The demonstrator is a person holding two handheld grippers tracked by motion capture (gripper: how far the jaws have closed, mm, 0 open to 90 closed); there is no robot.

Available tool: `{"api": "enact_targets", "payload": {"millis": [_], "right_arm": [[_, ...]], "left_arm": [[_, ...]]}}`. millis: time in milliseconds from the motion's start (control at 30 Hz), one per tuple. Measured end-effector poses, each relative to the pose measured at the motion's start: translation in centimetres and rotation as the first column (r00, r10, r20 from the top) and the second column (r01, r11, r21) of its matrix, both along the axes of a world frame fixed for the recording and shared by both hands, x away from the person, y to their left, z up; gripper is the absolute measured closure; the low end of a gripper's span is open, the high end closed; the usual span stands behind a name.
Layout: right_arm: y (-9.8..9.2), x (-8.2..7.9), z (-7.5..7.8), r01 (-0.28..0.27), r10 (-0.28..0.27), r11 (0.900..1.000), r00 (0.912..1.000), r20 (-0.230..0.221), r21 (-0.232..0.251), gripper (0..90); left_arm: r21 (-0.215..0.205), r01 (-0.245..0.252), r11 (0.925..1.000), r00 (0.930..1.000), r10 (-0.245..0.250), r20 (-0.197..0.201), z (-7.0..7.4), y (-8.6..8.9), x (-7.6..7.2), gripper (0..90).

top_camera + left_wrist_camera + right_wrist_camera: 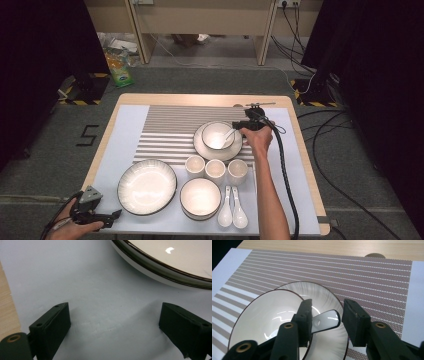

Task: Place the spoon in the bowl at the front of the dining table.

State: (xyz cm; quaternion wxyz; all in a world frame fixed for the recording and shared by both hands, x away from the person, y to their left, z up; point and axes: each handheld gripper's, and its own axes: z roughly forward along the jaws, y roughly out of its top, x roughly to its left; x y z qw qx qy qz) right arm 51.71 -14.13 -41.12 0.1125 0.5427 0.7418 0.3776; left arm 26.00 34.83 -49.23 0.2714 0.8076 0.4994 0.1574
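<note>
A small white bowl [216, 136] [259, 320] stands on a white plate [201, 147] [329, 292] on the striped mat. A white spoon [228, 135] rests in the bowl, and its handle [327, 320] sticks out over the rim. My right gripper [241, 125] [327, 307] is open around that handle: the left jaw is close against it and a gap shows at the right jaw. My left gripper [111, 218] [115, 315] is open at the table's near left corner. It holds nothing and lies just off the rim of a large plate [146, 186] [175, 262].
Three small cups [215, 169] stand in a row in front of the plate. Nearer the front edge are a wider bowl [200, 197] and two white spoons [232, 210]. A pale mat [125, 130] covers the wooden table [295, 125]. A cable [285, 170] trails along the right forearm.
</note>
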Motion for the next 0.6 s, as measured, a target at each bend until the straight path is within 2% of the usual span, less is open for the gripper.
{"api": "enact_targets", "payload": {"millis": [133, 400, 567, 600], "right_arm": [[0.1, -0.2, 0.0, -0.027, 0.027, 1.000, 0.9996, -0.004, -0.011, 61.9], [-0.1, -0.6, 0.2, -0.044, 0.044, 0.999, 0.9990, -0.009, -0.032, 62.2], [-0.4, -1.1, 0.3, -0.052, 0.052, 0.998, 0.9987, -0.005, -0.030, 62.4], [-0.6, -1.4, 0.1, -0.057, 0.057, 0.998, 0.9983, -0.009, -0.016, 62.4]], "left_arm": [[-0.001, -0.002, 1.0000, 1.0000, 0.002, 0.005, 0.0, 0.0, 0.0, 9.0], [-0.002, -0.002, 1.0000, 1.0000, 0.002, 0.007, -0.1, 0.0, 0.0, 9.0], [-0.001, -0.003, 1.0000, 1.0000, 0.003, 0.006, 0.0, 0.0, 0.0, 9.1], [-0.001, -0.003, 1.0000, 1.0000, 0.003, 0.007, -0.1, 0.0, 0.0, 9.0]]}}
